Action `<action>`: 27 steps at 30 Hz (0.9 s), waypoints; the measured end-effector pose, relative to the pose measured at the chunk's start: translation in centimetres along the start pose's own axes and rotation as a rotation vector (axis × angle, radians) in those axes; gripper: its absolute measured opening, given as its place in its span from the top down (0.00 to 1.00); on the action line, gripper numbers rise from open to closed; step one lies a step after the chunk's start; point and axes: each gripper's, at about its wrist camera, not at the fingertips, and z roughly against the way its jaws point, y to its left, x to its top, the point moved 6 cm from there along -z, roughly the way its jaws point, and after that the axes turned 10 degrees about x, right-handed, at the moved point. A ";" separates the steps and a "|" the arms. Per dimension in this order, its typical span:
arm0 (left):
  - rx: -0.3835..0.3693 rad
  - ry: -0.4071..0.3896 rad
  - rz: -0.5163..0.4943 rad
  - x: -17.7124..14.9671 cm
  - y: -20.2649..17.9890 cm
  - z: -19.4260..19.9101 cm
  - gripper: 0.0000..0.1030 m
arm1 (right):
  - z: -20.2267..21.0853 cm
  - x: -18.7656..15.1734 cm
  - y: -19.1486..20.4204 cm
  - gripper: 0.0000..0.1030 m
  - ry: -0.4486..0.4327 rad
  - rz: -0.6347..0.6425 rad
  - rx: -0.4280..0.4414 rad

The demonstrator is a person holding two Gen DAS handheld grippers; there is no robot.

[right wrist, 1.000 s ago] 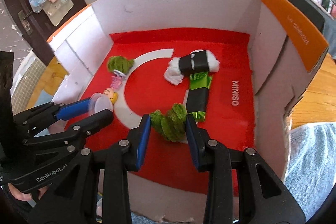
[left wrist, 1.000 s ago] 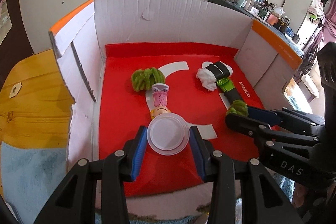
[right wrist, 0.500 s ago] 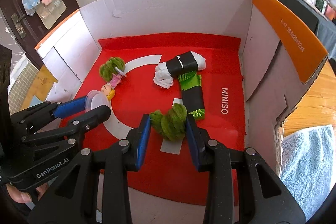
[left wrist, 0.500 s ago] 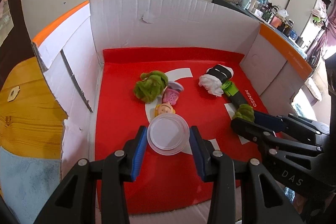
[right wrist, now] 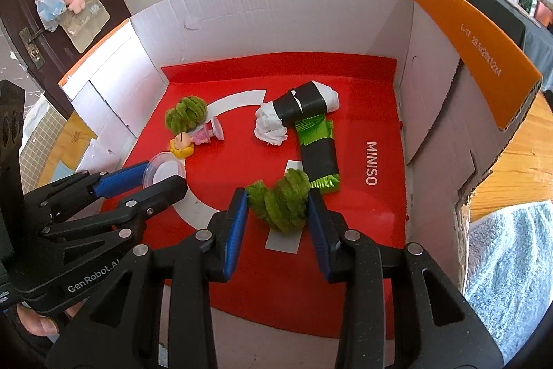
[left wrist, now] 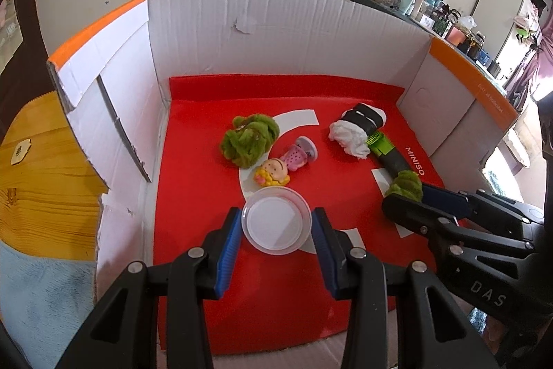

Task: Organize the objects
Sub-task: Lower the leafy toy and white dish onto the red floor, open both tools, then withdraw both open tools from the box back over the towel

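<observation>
My left gripper is shut on a clear round plastic lid and holds it over the red floor of a white cardboard box. My right gripper is shut on a green fuzzy ball, also seen in the left wrist view. On the red floor lie a second green fuzzy ball, a small doll with yellow hair and a pink dress, a white cloth bundle with a black band, and a black and green striped roll.
The box has orange-edged flaps on the left and right. A wooden tabletop and a light blue towel lie outside it. A cluttered shelf stands at the back right.
Both grippers have pulled back and up from the box floor with their objects still held. The items in the box have not moved.
</observation>
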 end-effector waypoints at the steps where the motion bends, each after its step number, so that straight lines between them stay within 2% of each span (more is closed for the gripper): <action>1: 0.000 0.000 0.000 0.0 0.0 0.0 0.58 | 0.0 0.0 0.0 0.66 0.000 0.001 -0.001; 7: -0.001 0.000 0.000 0.0 0.0 0.1 0.58 | -0.2 -0.2 0.1 0.59 0.004 0.006 -0.004; 14: 0.008 -0.017 -0.001 0.1 -0.1 0.3 0.47 | -0.2 -0.3 0.2 0.58 0.001 0.002 -0.003; 20: 0.008 -0.021 0.004 0.0 -0.2 0.7 0.45 | 0.2 -0.4 0.4 0.57 -0.010 0.004 0.005; 21: 0.009 -0.024 0.005 0.0 -0.3 0.8 0.41 | 0.4 -0.4 0.4 0.56 -0.013 0.006 0.006; 23: 0.016 -0.030 0.009 0.0 -0.2 1.1 0.39 | 0.7 -0.4 0.6 0.52 -0.021 0.010 0.006; 27: 0.006 -0.034 0.023 -0.1 -0.1 1.5 0.35 | 1.3 -0.4 0.7 0.51 -0.034 0.011 0.013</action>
